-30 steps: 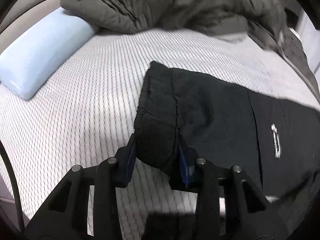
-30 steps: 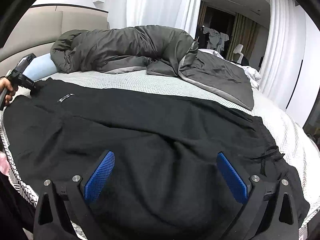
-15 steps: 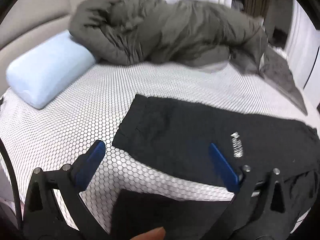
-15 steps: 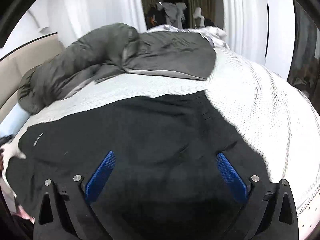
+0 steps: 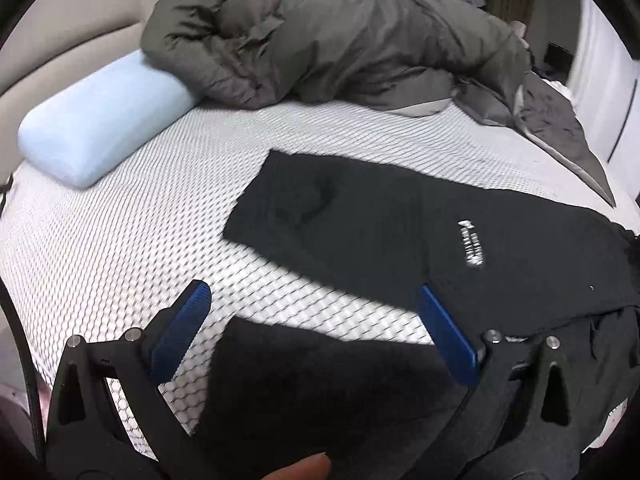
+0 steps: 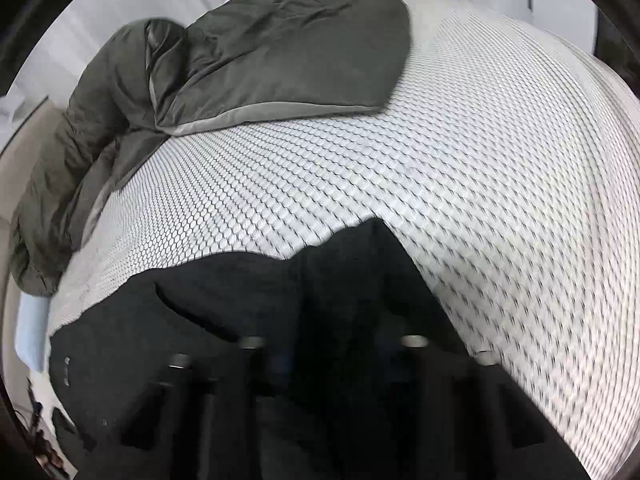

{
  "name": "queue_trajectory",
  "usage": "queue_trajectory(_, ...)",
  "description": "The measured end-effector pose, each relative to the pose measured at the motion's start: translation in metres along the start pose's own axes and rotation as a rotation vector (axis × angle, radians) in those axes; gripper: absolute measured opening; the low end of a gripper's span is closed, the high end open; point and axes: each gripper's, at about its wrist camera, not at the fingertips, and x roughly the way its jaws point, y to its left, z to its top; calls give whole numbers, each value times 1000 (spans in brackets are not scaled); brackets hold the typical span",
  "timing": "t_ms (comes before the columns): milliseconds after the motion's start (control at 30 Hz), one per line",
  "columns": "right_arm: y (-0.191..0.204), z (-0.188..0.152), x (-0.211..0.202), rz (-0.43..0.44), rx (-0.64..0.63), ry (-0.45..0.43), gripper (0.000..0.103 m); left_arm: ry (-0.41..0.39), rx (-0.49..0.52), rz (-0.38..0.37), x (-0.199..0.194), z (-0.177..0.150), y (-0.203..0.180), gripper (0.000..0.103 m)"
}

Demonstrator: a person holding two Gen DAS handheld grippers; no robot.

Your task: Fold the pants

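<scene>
Black pants (image 5: pixel 360 224) with a small white logo (image 5: pixel 471 245) lie flat on the bed, one leg end toward the pillow. My left gripper (image 5: pixel 316 328) is open and empty, hovering above the near leg (image 5: pixel 320 380) with its blue pads spread wide. In the right wrist view my right gripper (image 6: pixel 332 360) is shut on the pants' fabric (image 6: pixel 344 272), which bunches up in a peak between the dark fingers. The pants (image 6: pixel 180 340) spread to the left below.
A light blue pillow (image 5: pixel 100 132) lies at the far left. A crumpled dark grey duvet (image 5: pixel 340 44) lies along the back of the bed, also in the right wrist view (image 6: pixel 280 48). White honeycomb mattress (image 6: pixel 480 160) surrounds the pants.
My left gripper let go of the leg end, opened and drew back. My right gripper swung right toward the waist end and closed on the fabric.
</scene>
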Motion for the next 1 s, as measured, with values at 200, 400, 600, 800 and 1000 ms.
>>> queue_trajectory(200,4,24,-24,-238,48,-205,20,43,-68,26,14,-5,29,102)
queue_trajectory(400,9,-30,-101,-283,19,-294,54,23,-90,-54,-8,-20,51,102)
queue_trajectory(600,28,-128,-175,-56,2,-347,85,155,-94,-212,14,-42,50,93)
queue_trajectory(800,38,-205,-190,25,30,-377,86,120,-114,-166,25,-43,44,36)
queue_trajectory(1000,-3,-228,-190,-63,169,-366,86,86,-112,-89,39,-9,39,38)
